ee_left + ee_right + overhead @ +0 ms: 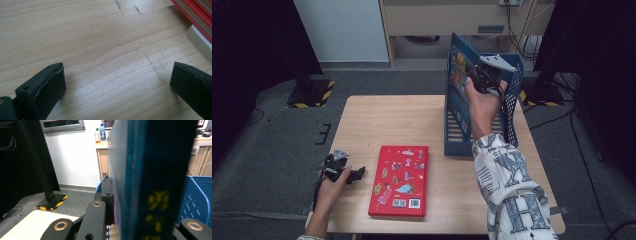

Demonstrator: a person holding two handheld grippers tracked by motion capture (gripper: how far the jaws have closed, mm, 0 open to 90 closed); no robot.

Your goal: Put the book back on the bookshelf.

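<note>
Two claws: right claw (475,75) clamps the blue book (457,75) upright, left claw (357,174) gapes wide

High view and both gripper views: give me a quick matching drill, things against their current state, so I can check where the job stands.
Things:
1. red book
2. blue book
3. left hand-held gripper
4. blue file rack

States:
A. open, empty, low over the table
B. stands upright at the table's far right
C. lies flat, cover up
D. held upright at the rack, clamped by the right hand-held gripper

Pairs: 1-C, 2-D, 3-A, 4-B
</note>
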